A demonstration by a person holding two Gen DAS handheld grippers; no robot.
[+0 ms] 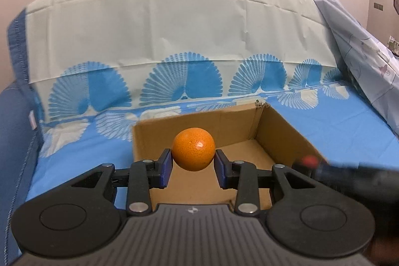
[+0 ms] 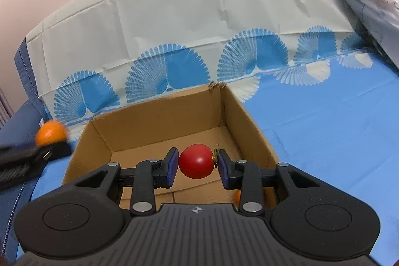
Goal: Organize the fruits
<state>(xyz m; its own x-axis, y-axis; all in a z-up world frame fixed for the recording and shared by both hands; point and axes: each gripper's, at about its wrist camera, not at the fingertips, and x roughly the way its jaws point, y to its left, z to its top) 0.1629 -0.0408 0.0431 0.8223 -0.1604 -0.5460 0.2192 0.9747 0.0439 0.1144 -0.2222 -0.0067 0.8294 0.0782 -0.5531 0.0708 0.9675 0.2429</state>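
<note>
An orange (image 1: 193,149) sits between the blue pads of my left gripper (image 1: 193,162), touching both, above the near left part of an open cardboard box (image 1: 286,127). The same orange (image 2: 51,132) shows blurred at the left of the right wrist view. A red tomato (image 2: 197,161) with a green stem is between the pads of my right gripper (image 2: 198,163) over the box (image 2: 159,107). It touches the left pad, and a thin gap shows at the right pad, where only the stem reaches. The tomato (image 1: 309,161) appears blurred in the left wrist view.
The box stands on a blue cloth (image 2: 336,131) with white fan patterns that runs up a backrest (image 1: 174,29). A small orange patch (image 2: 237,196) peeks from behind my right finger inside the box. A grey-blue sheet (image 1: 361,46) hangs at the right.
</note>
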